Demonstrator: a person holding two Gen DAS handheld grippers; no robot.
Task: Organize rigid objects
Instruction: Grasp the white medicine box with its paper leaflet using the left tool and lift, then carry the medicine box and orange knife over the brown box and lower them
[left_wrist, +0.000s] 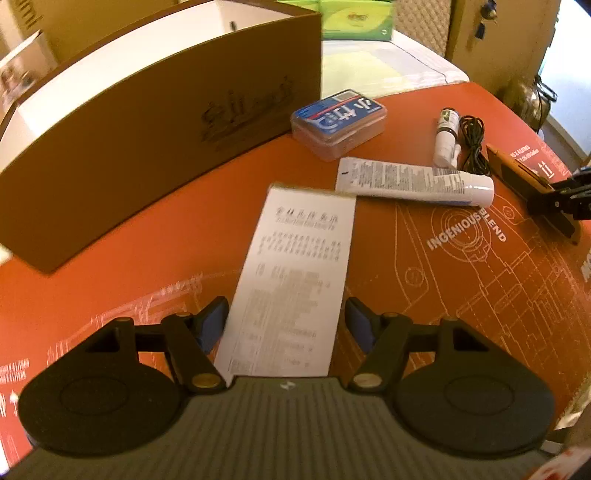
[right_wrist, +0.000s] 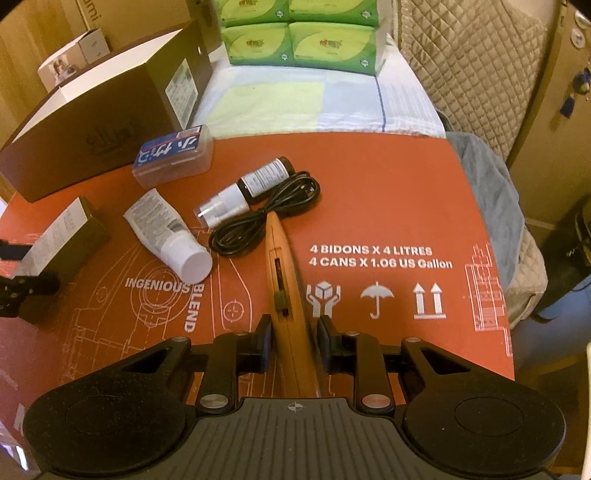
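My left gripper (left_wrist: 284, 325) is open, its blue pads on either side of a small dark carton with a white printed label (left_wrist: 291, 280); the carton also shows in the right wrist view (right_wrist: 62, 236). My right gripper (right_wrist: 293, 341) is open around an orange utility knife (right_wrist: 286, 291) lying on the red mat, with small gaps at both pads. A large open brown box (left_wrist: 147, 122) stands at the back left. A clear case with a blue label (left_wrist: 338, 123), a white tube (left_wrist: 417, 181), a small dark bottle (left_wrist: 447, 134) and a coiled black cable (left_wrist: 472, 144) lie on the mat.
The red printed cardboard mat (right_wrist: 388, 206) covers the work surface and ends at the right edge. Green tissue packs (right_wrist: 299, 33) sit behind on a pale cloth. A quilted cover (right_wrist: 480, 62) and grey cloth (right_wrist: 487, 184) lie at the right.
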